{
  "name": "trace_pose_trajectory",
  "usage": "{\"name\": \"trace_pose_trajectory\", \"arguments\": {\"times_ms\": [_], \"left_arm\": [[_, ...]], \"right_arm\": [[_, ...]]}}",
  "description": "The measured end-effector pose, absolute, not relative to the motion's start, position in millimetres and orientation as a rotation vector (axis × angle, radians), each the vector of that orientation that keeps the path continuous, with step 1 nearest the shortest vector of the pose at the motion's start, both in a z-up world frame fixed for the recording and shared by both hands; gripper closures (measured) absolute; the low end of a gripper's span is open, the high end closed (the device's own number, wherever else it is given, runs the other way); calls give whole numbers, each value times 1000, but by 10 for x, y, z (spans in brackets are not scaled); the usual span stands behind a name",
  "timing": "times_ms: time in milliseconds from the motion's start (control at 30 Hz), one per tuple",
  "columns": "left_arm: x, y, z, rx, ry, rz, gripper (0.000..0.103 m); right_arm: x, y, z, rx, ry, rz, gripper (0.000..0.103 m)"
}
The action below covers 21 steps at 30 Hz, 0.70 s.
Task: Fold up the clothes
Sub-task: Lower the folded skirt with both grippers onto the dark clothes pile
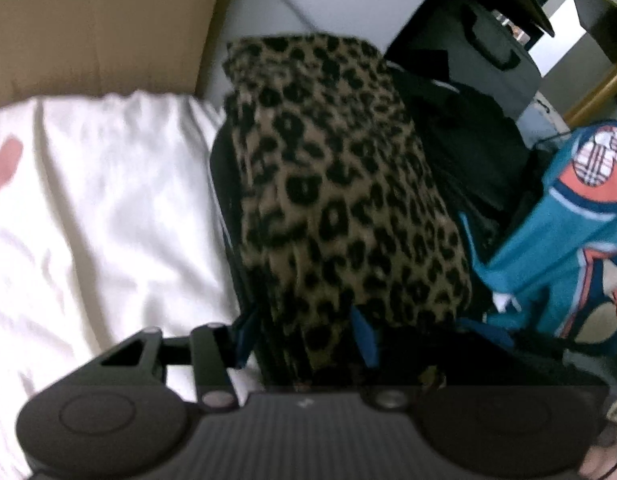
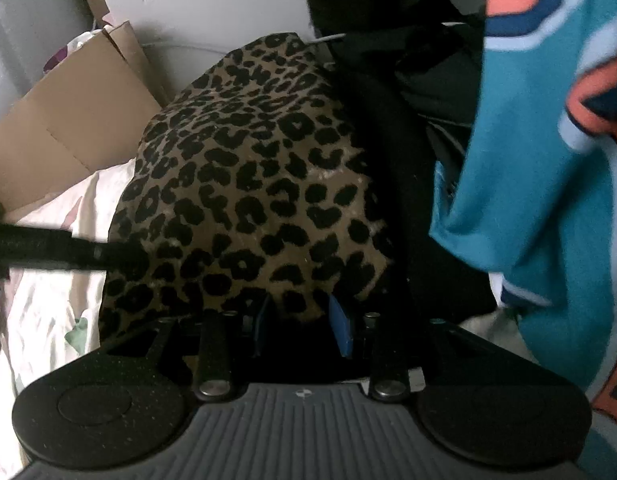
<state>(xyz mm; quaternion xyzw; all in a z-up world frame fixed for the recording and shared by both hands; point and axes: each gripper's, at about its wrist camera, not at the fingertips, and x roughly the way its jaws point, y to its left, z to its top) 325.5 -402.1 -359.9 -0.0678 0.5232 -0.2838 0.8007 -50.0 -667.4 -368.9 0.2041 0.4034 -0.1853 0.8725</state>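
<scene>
A folded leopard-print garment (image 1: pixel 340 184) lies on top of a pile of dark clothes (image 1: pixel 460 132). My left gripper (image 1: pixel 304 334) sits at the garment's near end. Its blue pads (image 1: pixel 244 332) stand apart with the bunched leopard cloth filling the gap between them, and I see no clamping. In the right wrist view the same leopard garment (image 2: pixel 248 184) drapes over the tips of my right gripper (image 2: pixel 302 324). That gripper's blue pads (image 2: pixel 342 330) are also apart, with a dark gap below the cloth. A black bar (image 2: pixel 48 246) reaches in from the left to the garment's edge.
A white rumpled sheet (image 1: pixel 88 208) lies left of the pile, with a cardboard box (image 1: pixel 92 20) behind it. A teal garment with orange print (image 2: pixel 540 160) hangs close on the right. A dark grey case (image 1: pixel 492 40) stands behind the pile against the wall.
</scene>
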Motion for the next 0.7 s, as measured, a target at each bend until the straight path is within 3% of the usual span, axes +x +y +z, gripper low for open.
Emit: {"name": "trace_pose_trajectory", "arguments": {"times_ms": [533, 600, 667, 700], "left_arm": [[2911, -3921, -3907, -280, 1204, -687, 50], [2889, -3894, -3906, -278, 1214, -683, 58], [2876, -3873, -3903, -264, 1223, -682, 80], [2870, -3862, -3901, -257, 1228, -681, 86]], "right_arm": [[-805, -6477, -3750, 570, 846, -234, 64], [-797, -6437, -3769, 572, 848, -207, 64], [-793, -6402, -3759, 551, 858, -181, 64], [-795, -6388, -3752, 544, 862, -169, 63]]}}
